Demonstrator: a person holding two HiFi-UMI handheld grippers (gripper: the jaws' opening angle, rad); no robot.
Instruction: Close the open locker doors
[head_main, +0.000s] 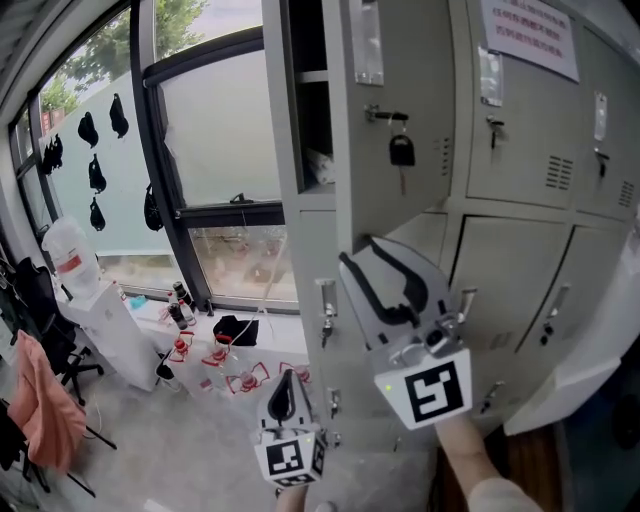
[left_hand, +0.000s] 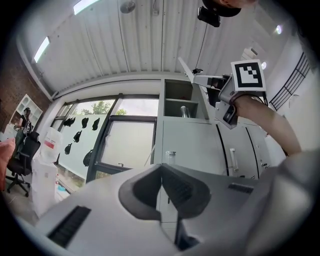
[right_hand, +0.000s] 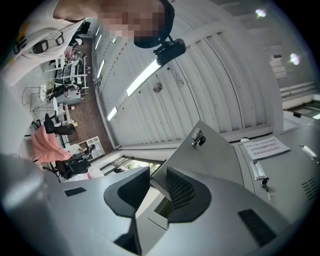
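Head view: grey locker bank (head_main: 520, 230) fills the right half of the frame. One upper locker door (head_main: 400, 80) stands ajar, swung out toward the camera. A black padlock (head_main: 401, 150) hangs from its hasp. The open compartment (head_main: 305, 100) shows just left of the door, top centre. A shelf crosses it; a pale object at its bottom is too dim to identify. The doors to the right sit flush.

Right tool (head_main: 358, 250): raised at frame centre, below the open door. Jaws spread, nothing pinched. In the right gripper view the door's edge and the compartment show through the gap, beyond the pads and not touching them. The hand holding it is mostly hidden behind the marker cube.

Left tool (head_main: 287, 380): low at bottom centre, well apart from the door. Jaws pressed together, empty; the left gripper view shows the pads meeting.

Notice sheet (head_main: 530, 30) on the lockers, upper right: print too small to read, top cut off. Pale slanted panel (head_main: 585, 360), lower right, cut by the frame edge; cannot tell what it is.

Left of frame: window (head_main: 220, 140) and water dispenser (head_main: 80, 275).
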